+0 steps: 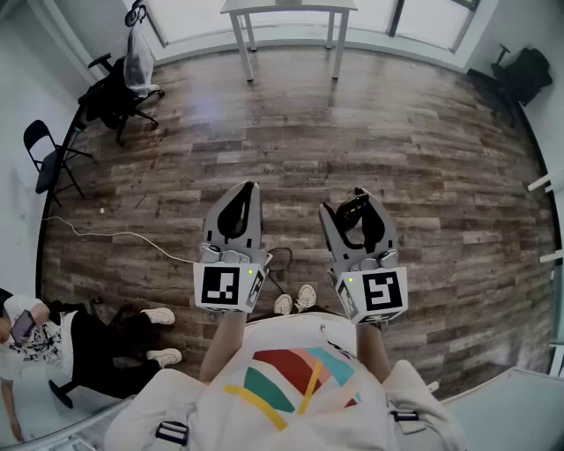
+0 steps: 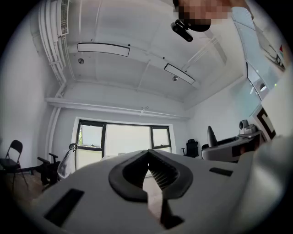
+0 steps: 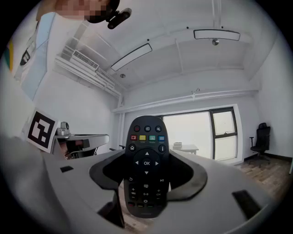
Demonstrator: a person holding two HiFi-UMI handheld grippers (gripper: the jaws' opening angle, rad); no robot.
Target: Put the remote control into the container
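Observation:
A black remote control with coloured buttons stands lengthwise between the jaws of my right gripper, button side toward the camera. The jaws are shut on its sides. In the head view the right gripper is held level in front of the body, and the remote control shows as a dark shape between its fingers. My left gripper is held level beside it, about a hand's width to the left. Its tips meet and nothing is between them; the left gripper looks out at a window wall. No container shows in any view.
Both grippers hang over a wooden plank floor. A white table stands by the far windows. At the left are a black office chair and a folding chair. A person sits at the lower left. A cable crosses the floor.

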